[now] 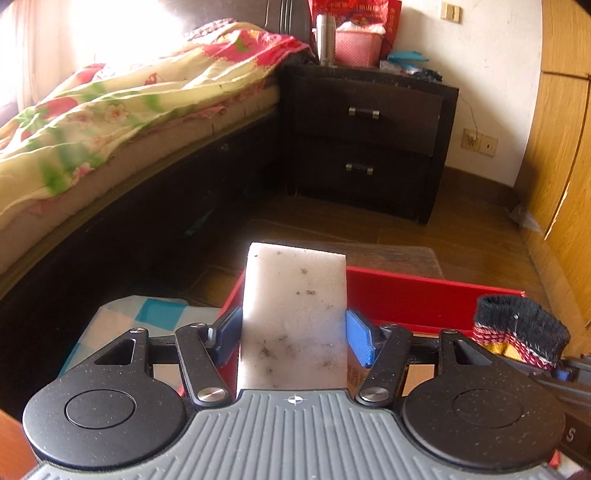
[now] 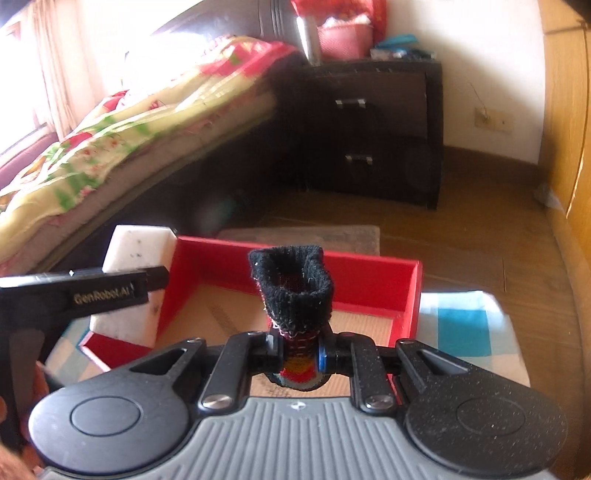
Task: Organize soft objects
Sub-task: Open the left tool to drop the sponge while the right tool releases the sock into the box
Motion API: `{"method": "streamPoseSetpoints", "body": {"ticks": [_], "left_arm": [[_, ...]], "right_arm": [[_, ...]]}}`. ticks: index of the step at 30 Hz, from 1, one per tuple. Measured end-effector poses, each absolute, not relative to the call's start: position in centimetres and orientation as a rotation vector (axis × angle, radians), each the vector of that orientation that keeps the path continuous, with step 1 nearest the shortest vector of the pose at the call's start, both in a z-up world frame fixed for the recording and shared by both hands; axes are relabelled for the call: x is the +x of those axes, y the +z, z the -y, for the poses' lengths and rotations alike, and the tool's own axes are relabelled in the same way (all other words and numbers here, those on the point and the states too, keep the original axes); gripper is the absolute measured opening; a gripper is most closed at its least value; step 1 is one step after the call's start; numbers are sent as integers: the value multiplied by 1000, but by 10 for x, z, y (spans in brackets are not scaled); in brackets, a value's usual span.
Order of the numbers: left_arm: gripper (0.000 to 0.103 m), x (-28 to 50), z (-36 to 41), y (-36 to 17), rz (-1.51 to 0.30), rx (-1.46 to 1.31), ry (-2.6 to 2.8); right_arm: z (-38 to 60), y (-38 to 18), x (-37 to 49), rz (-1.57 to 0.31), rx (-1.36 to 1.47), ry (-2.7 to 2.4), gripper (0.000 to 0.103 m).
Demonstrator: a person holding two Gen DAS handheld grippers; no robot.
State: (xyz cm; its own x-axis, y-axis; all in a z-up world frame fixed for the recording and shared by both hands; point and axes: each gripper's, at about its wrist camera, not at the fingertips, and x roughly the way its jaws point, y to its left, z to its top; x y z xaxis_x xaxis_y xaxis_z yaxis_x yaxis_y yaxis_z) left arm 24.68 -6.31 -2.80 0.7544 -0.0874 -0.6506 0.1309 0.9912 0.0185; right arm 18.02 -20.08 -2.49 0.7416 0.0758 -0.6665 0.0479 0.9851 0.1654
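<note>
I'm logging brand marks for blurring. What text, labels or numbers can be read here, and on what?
"GenRobot.AI": on the black side of the left gripper, right wrist view.
"S": a lone letter on a dark surface at the right edge, left wrist view; the rest is cut off.
Red bag behind the nightstand: print too blurred to read.

"GenRobot.AI" printed on left gripper [image 2: 110,291] side; "S" on dark object [image 1: 571,435] at right edge
</note>
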Motion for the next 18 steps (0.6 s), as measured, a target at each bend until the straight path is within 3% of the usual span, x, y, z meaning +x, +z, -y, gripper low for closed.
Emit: {"method": "streamPoseSetpoints", "body": {"ticks": [4, 6, 18], "left_arm": [[73, 250, 62, -32, -714, 75, -90], [80, 249, 61, -31, -709, 77, -83], [79, 234, 56, -20, -718, 62, -94]], "right_arm": [[203, -33, 185, -759, 165, -10, 5], [204, -34, 185, -757, 171, -8, 12], [205, -19, 174, -734, 218, 9, 13]]}}
